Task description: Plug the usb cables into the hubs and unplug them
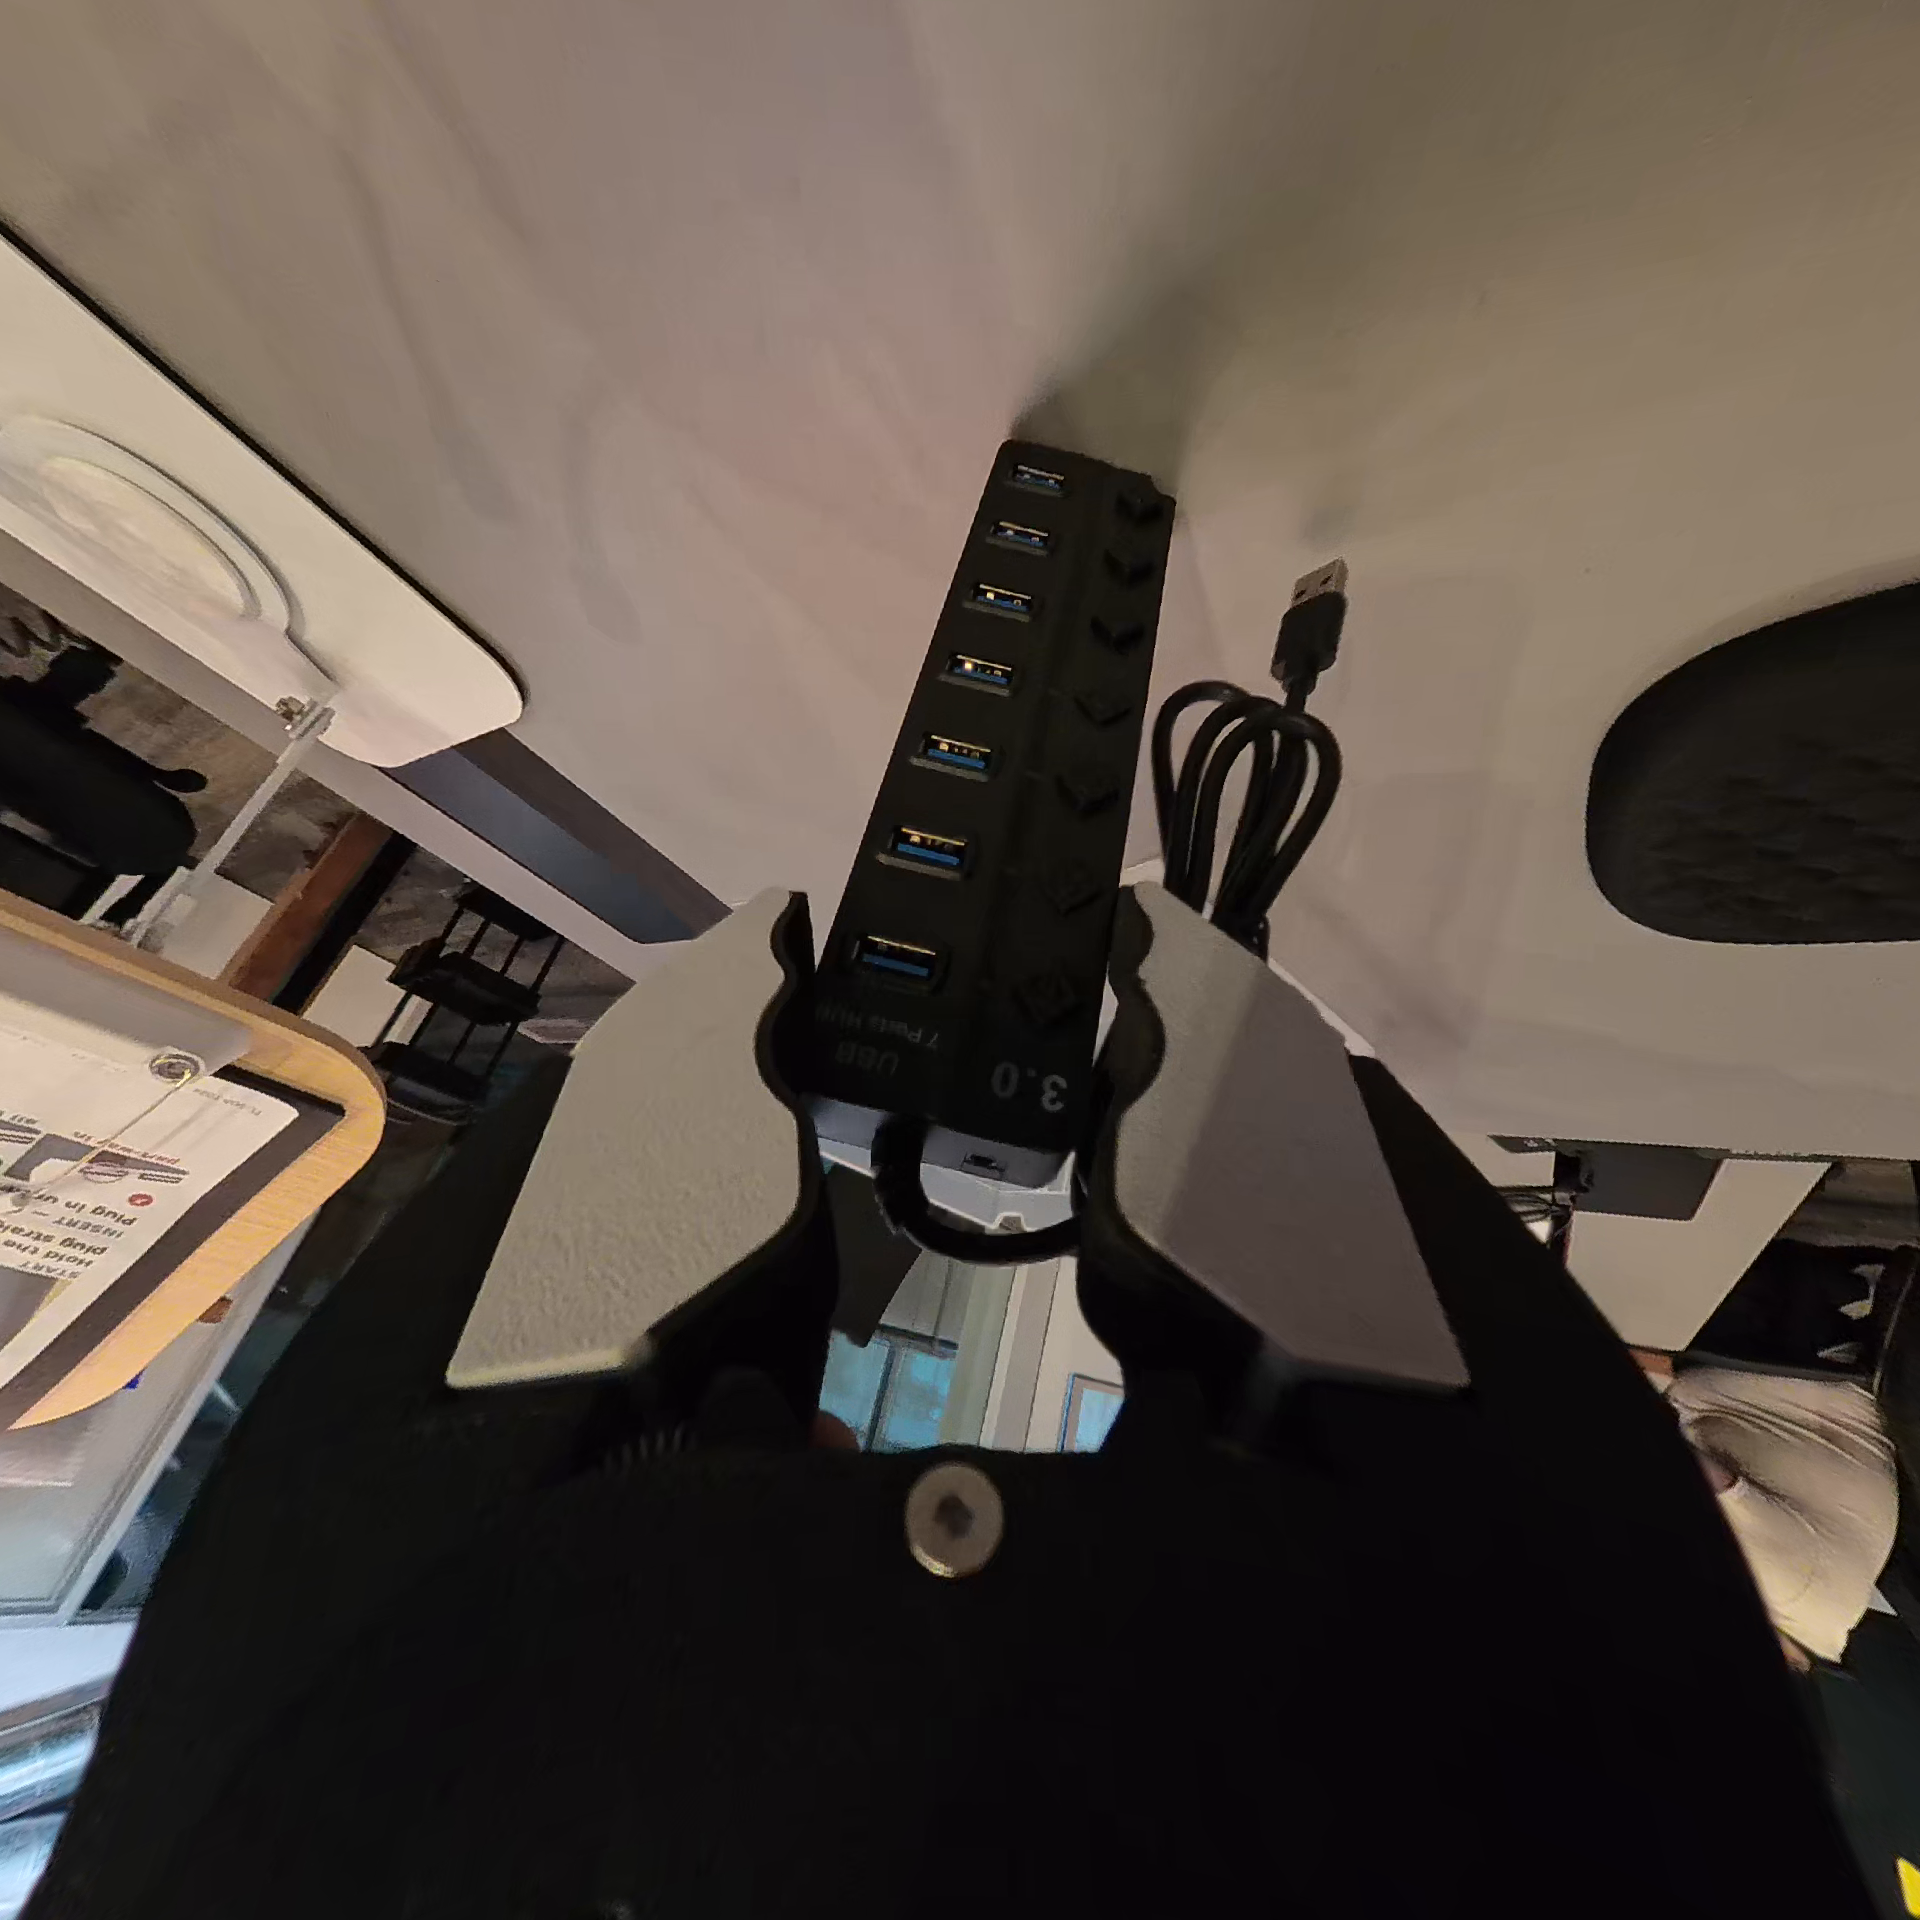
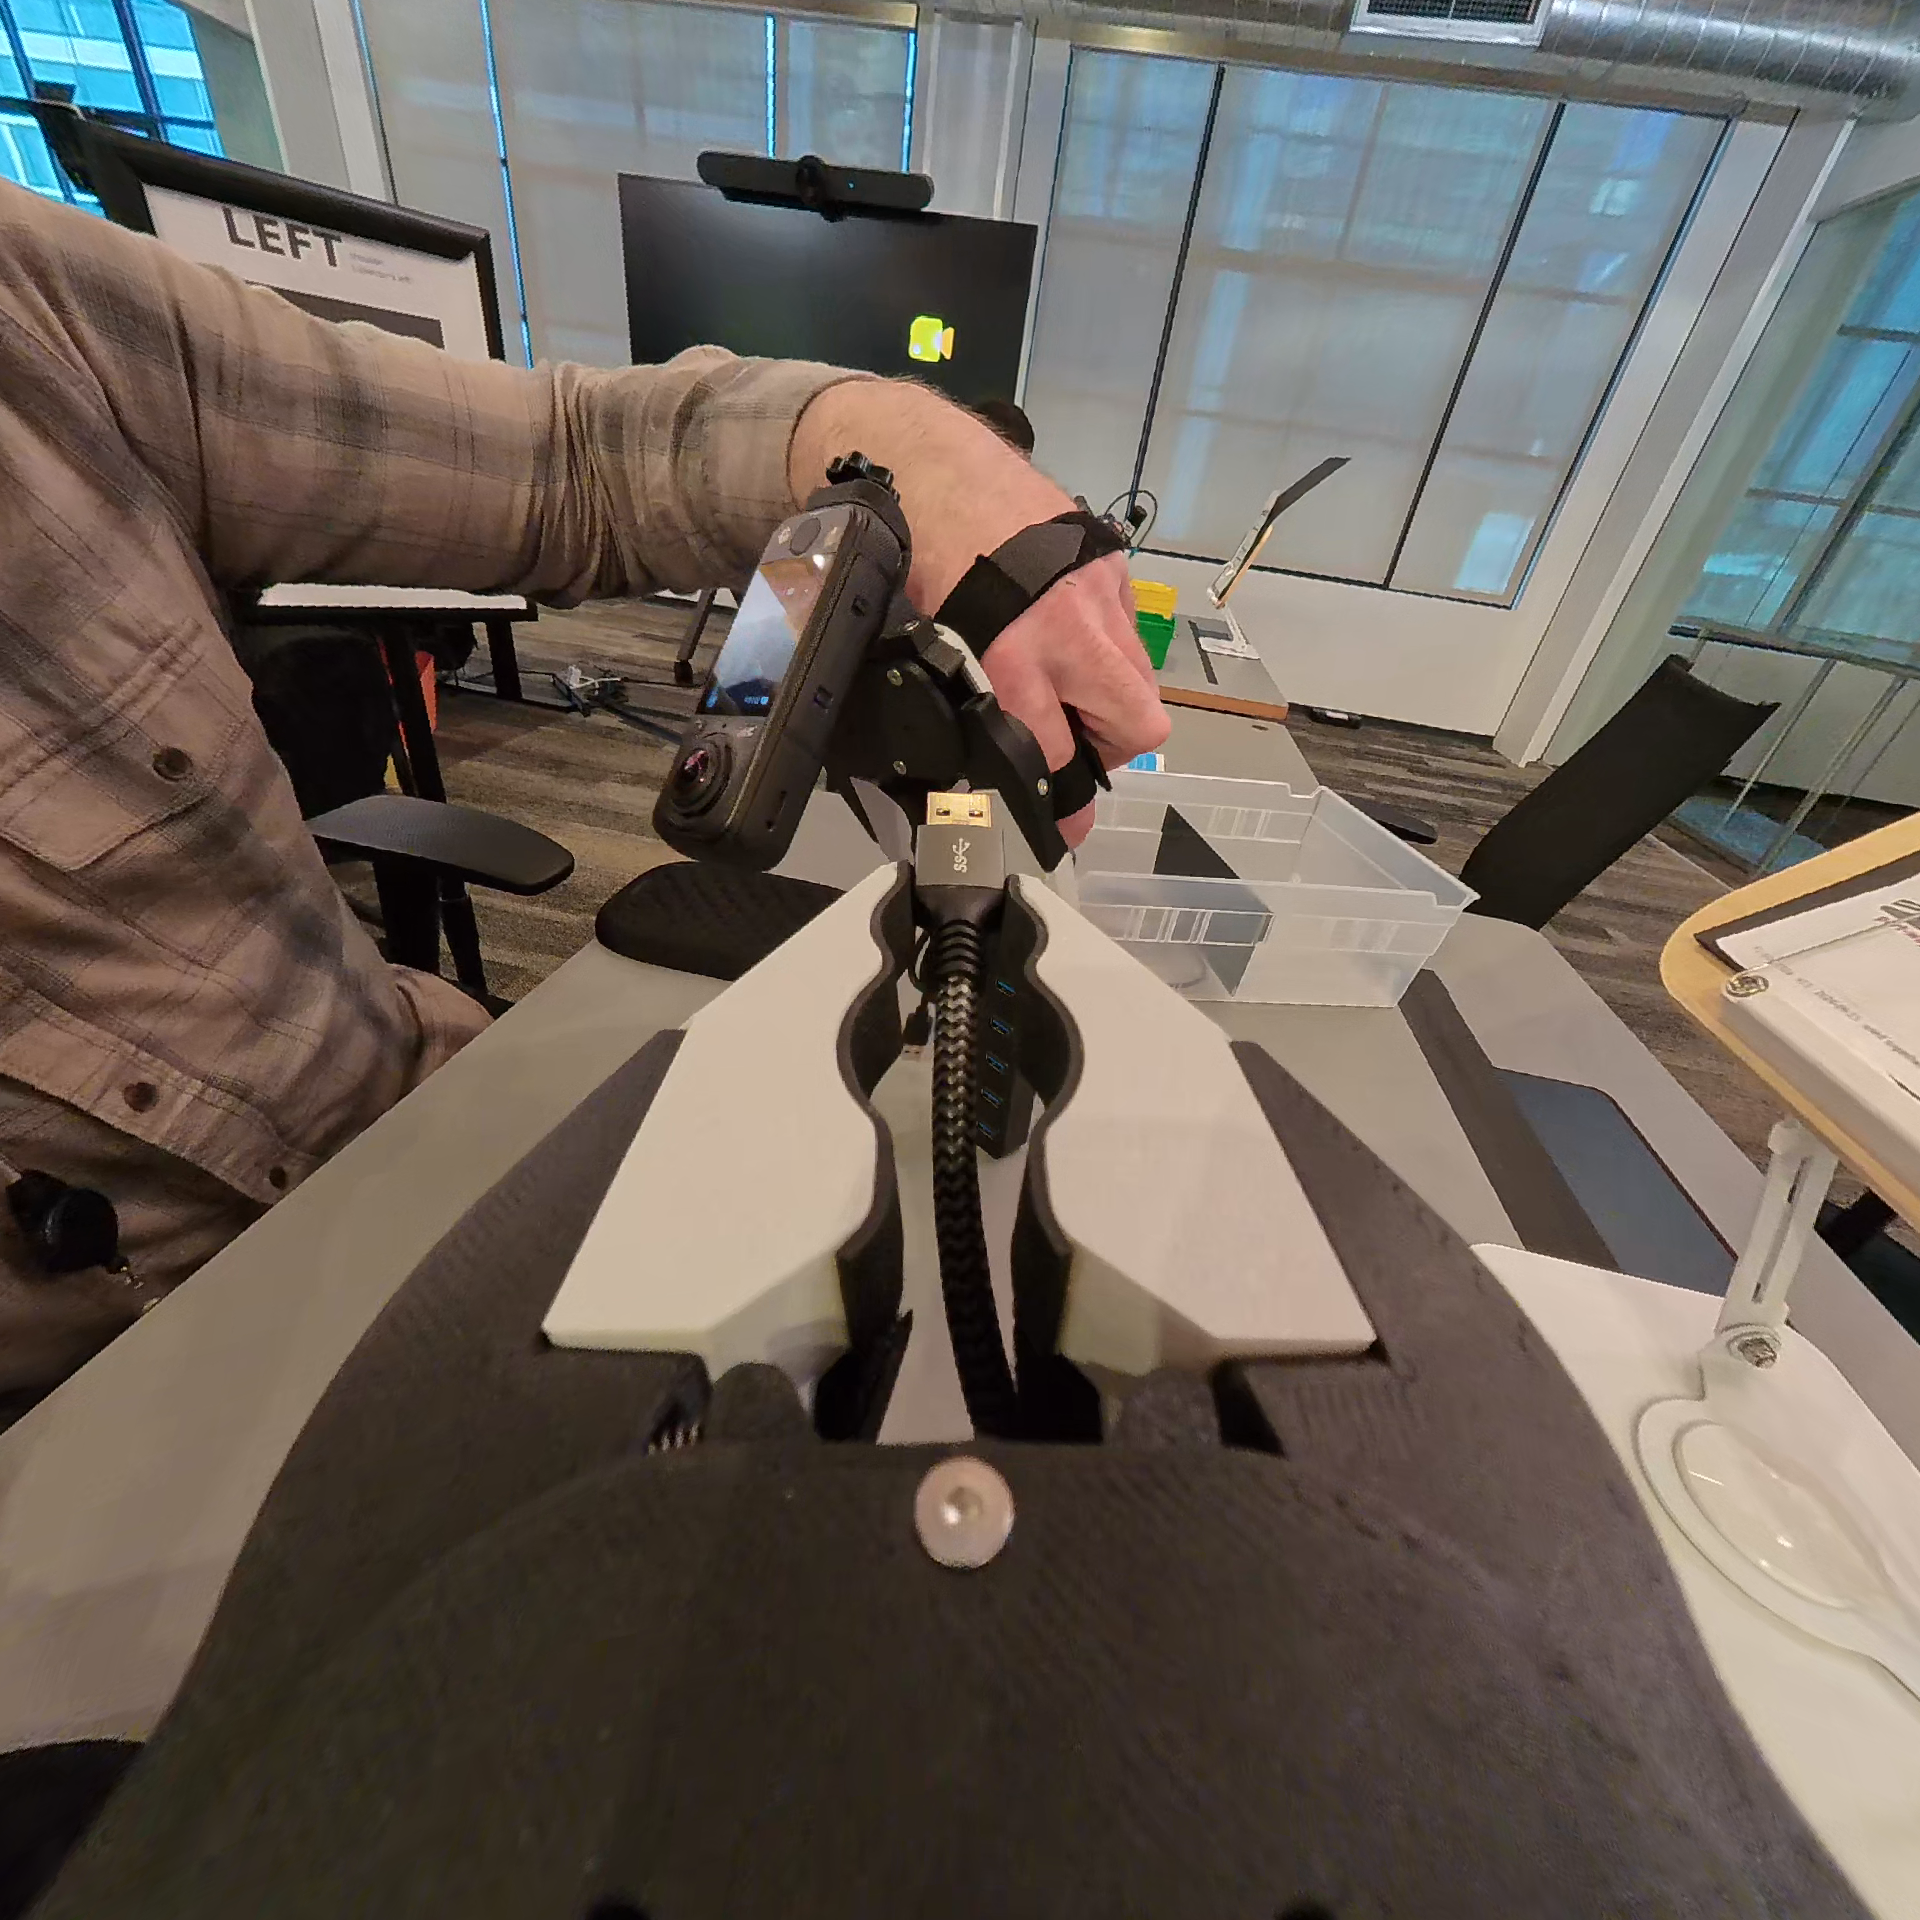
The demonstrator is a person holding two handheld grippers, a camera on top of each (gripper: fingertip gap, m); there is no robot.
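In the left wrist view, the near end of the black hub [image 1: 987,790] is pinched by the left tongs [image 1: 951,997] on the table [image 1: 727,312]; it could twist if pushed off-axis.

In the right wrist view, the braided cable [image 2: 961,1039] is pinched behind its plug [image 2: 961,831] by the right tongs [image 2: 958,914]; a tilted plug could jam or slip.

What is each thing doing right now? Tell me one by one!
Left gripper: shut on the black hub.
Black hub: gripped at its near end, all seven ports empty.
Hub's own cable: coiled beside the hub, plug free.
Right gripper: shut on the braided cable.
Braided cable: plug sticks out past the fingers, unplugged.
Clear bin: open.
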